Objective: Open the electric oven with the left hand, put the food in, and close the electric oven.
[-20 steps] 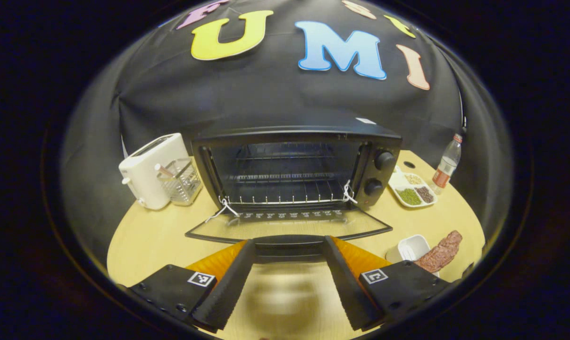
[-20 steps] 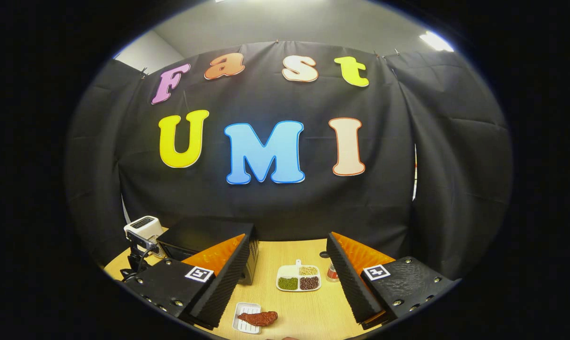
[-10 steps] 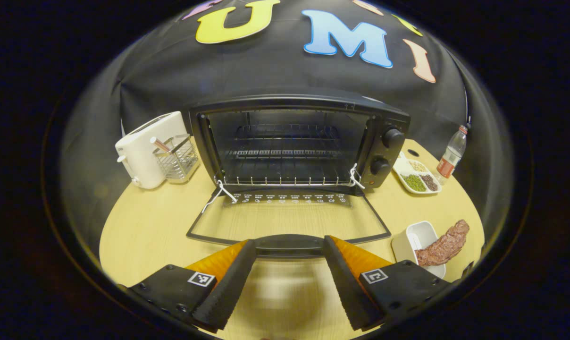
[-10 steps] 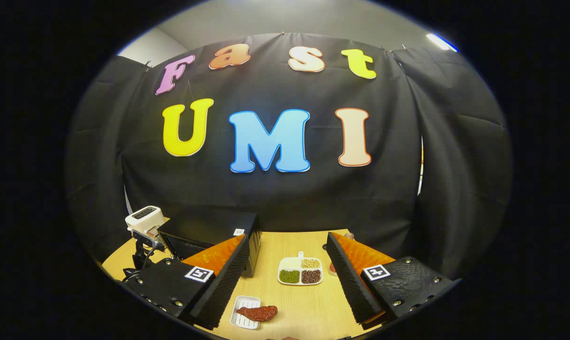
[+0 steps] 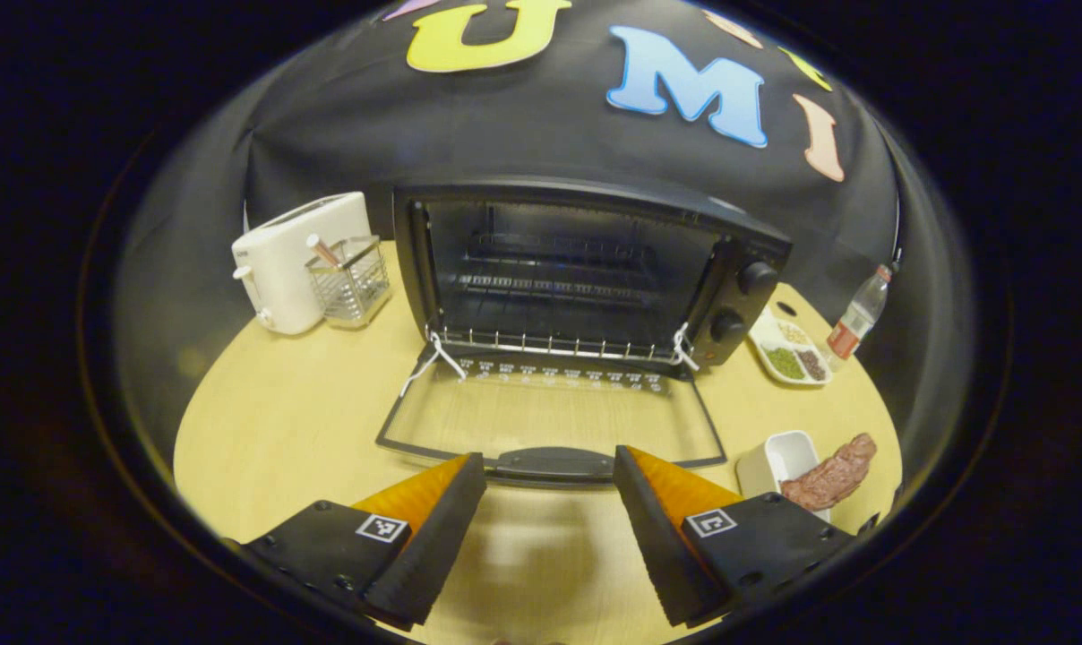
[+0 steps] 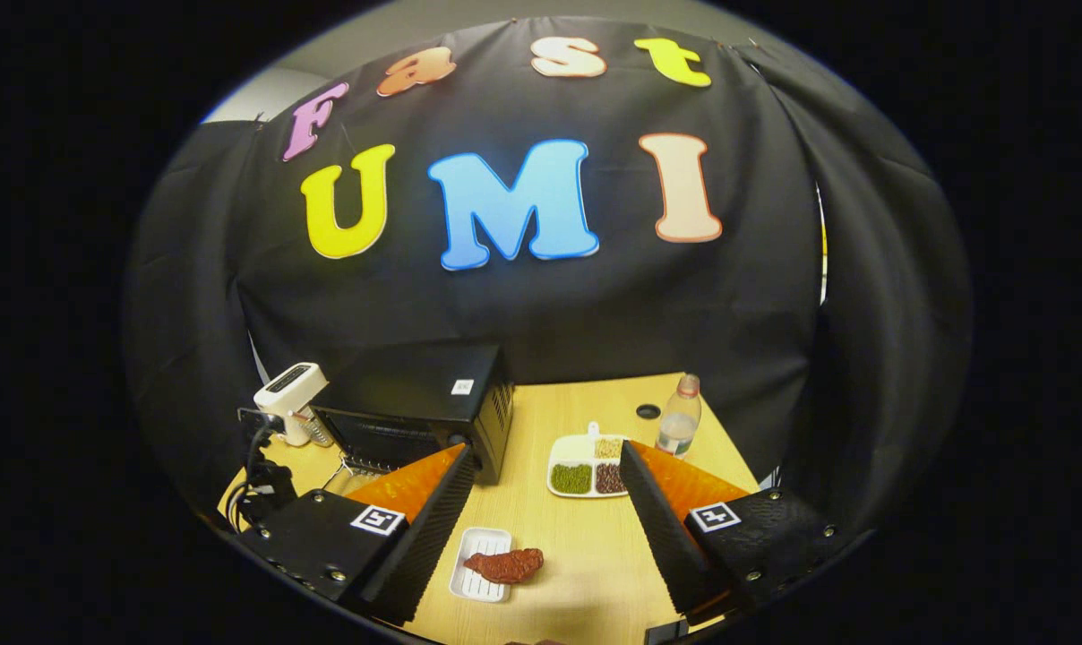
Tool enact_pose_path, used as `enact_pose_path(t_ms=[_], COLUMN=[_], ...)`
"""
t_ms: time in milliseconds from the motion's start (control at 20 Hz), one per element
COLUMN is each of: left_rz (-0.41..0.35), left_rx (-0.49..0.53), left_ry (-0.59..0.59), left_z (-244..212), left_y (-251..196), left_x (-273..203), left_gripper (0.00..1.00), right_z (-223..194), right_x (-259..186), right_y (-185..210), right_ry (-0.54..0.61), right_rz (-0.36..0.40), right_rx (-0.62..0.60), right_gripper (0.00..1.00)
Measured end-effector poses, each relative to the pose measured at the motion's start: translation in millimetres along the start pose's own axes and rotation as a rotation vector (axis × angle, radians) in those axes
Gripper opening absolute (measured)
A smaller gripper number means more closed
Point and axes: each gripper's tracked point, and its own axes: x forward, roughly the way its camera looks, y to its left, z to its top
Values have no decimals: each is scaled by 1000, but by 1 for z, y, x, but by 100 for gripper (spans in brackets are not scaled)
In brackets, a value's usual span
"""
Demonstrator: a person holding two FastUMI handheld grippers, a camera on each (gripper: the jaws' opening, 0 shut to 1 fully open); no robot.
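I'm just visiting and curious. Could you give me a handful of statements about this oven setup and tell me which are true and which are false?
1. The oven door lies fully open, flat toward the table. True.
2. The piece of meat already sits on the oven rack. False: it rests on the small white tray, to the right of the door.
3. The left gripper is clamped on the door handle. False: its fingers are spread apart, with the handle just ahead of them.
4. A white toaster stands left of the oven. True.
5. The right gripper holds nothing. True.
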Motion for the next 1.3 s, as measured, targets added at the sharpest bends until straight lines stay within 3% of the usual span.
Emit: enact_pose_path(t_ms=[150,200,400,550,800,900,1000,1200,1250,1300], left_rz=[-27,-36,-66,-91,-80,-69,-62,-48,-42,-38], left_rx=[18,25,25,7,-14,-16,-26,-41,-40,-42], left_ry=[-89,-119,-241,-309,-316,-310,-294,-286,-285,-287], left_z=[35,47,93,116,117,115,110,110,109,109], left_y=[-10,-14,-30,-39,-35,-29,-26,-18,-16,-14], left_x=[-31,-42,-85,-110,-124,-124,-121,-120,-119,-119], left_gripper=[100,93,100,96,98,100,100,100,100,100], right_z=[-48,-64,-131,-172,-210,-218,-216,-214,-213,-210], right_x=[27,34,53,66,80,86,90,94,96,94], right_y=[-7,-8,-17,-11,3,7,15,31,32,35], right_ry=[151,197,368,451,522,540,546,572,565,578], right_rz=[50,66,118,170,218,221,252,315,320,337], right_rx=[84,119,304,413,520,549,590,661,677,696], right_gripper=[100,100,100,99,99,88,87,72,42,37])
